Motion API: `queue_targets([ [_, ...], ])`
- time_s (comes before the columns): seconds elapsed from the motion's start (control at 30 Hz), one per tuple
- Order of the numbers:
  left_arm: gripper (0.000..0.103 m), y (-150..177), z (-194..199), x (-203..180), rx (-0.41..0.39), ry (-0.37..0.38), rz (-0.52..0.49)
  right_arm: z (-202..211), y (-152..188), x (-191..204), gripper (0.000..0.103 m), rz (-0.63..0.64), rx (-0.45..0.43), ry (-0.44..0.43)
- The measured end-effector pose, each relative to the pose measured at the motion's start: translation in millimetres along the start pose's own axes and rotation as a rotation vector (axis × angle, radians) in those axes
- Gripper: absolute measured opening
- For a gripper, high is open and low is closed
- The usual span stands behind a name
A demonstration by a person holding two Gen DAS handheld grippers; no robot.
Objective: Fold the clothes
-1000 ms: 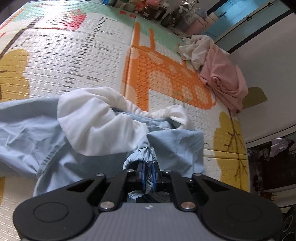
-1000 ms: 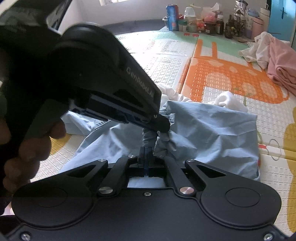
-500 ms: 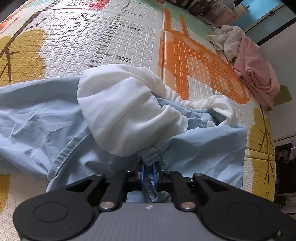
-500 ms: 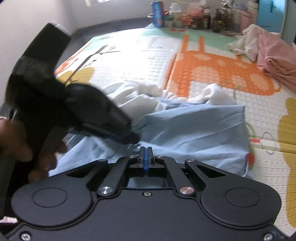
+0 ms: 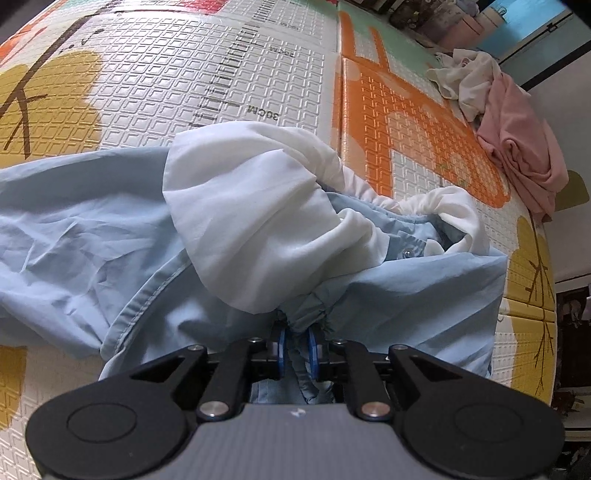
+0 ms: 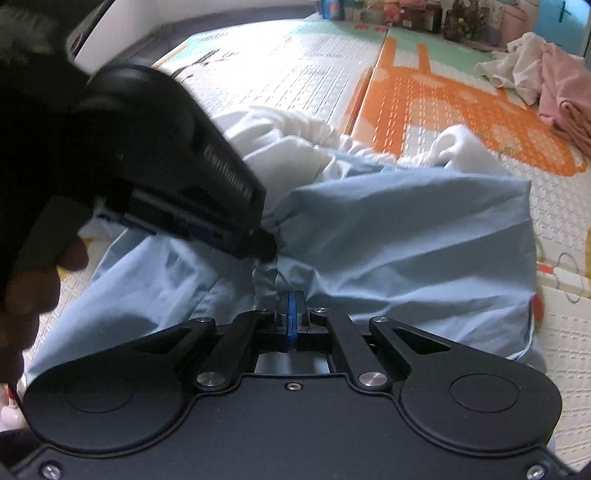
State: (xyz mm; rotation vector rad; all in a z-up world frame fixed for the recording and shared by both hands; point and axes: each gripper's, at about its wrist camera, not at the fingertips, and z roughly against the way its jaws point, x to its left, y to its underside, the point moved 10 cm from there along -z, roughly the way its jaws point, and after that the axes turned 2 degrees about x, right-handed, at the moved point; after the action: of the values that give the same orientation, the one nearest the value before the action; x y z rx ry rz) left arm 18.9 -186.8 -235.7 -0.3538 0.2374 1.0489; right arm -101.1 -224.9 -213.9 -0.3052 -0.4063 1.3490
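The light blue garment [image 5: 399, 295] runs off the left edge of the left wrist view, and its lower hem disappears beneath the left gripper [image 5: 297, 345], whose jaws are opening around a gathered bunch of cloth whose end is hidden behind the housing. In the right wrist view the left gripper's body and the person's hand [image 6: 33, 291] are motion-blurred and cover the garment's left part, while the right gripper [image 6: 291, 314] has its pads pressed together, and whether any cloth sits between them cannot be told. The pink and white clothes [image 6: 546, 74] are cut by the right edge, and the bottles and jars [image 6: 417, 14] along the mat's far edge are too small and cropped to identify.
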Motion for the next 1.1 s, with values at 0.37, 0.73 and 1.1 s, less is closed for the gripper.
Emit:
queue_targets([
  [0.37,0.017,1.8,2.6,-1.2,0.003,-0.003,-0.012,18.8,-2.2,7.6,0.017,0.006,-0.089,-0.043],
  [0.73,0.019,3.6,0.4,-0.3,0.014,-0.011,-0.007,-1.1,-2.5,31.3,0.017,0.176,-0.067,0.127],
  [1.1,0.019,1.8,-4.1,1.2,0.032,-0.003,0.002,-1.0,-5.3,35.2,0.004,0.154,-0.061,0.113],
])
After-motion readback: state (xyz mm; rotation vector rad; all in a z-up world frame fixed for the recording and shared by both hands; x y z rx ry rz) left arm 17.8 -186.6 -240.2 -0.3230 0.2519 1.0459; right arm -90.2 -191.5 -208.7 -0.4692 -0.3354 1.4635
